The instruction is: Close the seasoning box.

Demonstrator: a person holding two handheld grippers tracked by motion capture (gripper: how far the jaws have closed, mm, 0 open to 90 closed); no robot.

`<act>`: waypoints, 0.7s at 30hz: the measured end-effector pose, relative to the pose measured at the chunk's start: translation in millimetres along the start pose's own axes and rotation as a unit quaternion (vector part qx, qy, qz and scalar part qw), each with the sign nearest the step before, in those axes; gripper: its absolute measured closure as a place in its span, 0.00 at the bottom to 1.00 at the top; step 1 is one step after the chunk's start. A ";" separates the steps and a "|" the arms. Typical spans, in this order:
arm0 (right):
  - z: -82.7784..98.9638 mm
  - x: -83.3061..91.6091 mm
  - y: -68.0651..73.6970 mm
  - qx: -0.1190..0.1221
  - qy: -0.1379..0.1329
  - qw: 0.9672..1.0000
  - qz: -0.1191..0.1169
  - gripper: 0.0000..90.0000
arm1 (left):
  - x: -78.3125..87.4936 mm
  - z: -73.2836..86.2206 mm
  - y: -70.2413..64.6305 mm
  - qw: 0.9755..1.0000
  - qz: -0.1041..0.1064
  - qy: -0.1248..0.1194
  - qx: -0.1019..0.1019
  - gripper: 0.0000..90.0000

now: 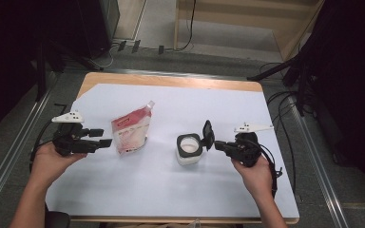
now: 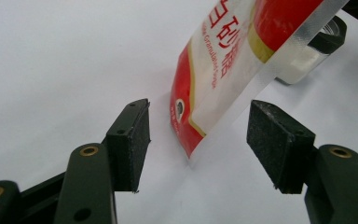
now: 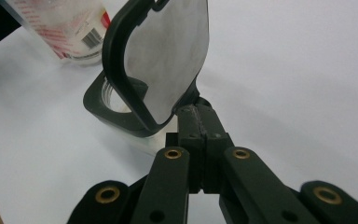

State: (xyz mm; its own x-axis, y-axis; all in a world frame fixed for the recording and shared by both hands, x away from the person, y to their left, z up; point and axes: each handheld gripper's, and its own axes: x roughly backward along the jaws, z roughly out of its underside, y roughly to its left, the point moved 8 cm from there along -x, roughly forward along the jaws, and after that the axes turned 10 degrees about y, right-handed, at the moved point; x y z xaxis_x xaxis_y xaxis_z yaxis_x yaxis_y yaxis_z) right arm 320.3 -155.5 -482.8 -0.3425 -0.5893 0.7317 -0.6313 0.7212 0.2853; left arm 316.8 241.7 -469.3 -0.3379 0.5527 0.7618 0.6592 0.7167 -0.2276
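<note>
Open jar (image 1: 188, 151) holds white powder; sugar pouch (image 1: 132, 130) stands nearby.

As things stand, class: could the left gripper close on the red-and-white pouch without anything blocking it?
Probably yes. The left gripper is open, and the red-and-white pouch has its clear edge reaching in between the pads. Nothing else lies between them on the white table cover.

Landmark = jar (image 1: 188, 151), standing on sheet (image 1: 171, 190) approx mid-table (image 1: 166, 81). Pouch (image 1: 131, 131) stands left of jar, near but apart; left gripper (image 1: 103, 138) just beyond pouch's far side from jar, w/ pouch edge between its 2 jaws, not touching. Jar's lid (image 1: 208, 134) is flipped up at jar's right; right gripper (image 1: 217, 144) just right of jar, at lid.
</note>
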 end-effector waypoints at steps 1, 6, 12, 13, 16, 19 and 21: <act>-1.2 -0.5 -0.2 0.001 -0.003 1.000 0.001 1.00 | 0.6 1.4 1.8 1.000 -0.001 0.002 0.001 0.45; -5.9 -5.4 -0.3 -0.001 -0.007 1.000 0.003 1.00 | 2.2 5.4 6.3 1.000 -0.003 0.002 0.010 0.46; -11.1 -7.2 0.7 -0.005 -0.019 1.000 -0.001 1.00 | -1.0 7.1 16.4 0.999 -0.023 0.005 0.031 0.45; -11.3 -7.7 0.9 -0.003 -0.018 1.000 0.000 1.00 | -1.3 7.8 17.3 0.999 -0.021 0.009 0.036 0.46; -12.3 -10.4 2.7 -0.002 -0.018 1.000 -0.001 1.00 | -2.4 7.4 19.2 0.999 -0.027 0.005 0.040 0.46; -13.2 -11.6 4.0 -0.002 -0.019 1.000 0.004 1.00 | -3.5 5.5 19.6 0.999 -0.035 -0.001 0.038 0.47; -13.5 -11.4 4.0 -0.004 -0.020 1.000 0.004 1.00 | -4.7 4.7 20.2 0.998 -0.043 -0.001 0.041 0.47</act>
State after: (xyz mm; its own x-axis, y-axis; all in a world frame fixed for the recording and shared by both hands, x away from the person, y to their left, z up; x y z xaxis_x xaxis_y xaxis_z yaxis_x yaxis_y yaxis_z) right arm 331.1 -141.1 -481.7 -0.3750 -0.5976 0.7087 -0.6230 0.7285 0.2848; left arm 328.5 255.6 -480.4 -0.3925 0.4878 0.7797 0.5702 0.7942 -0.2098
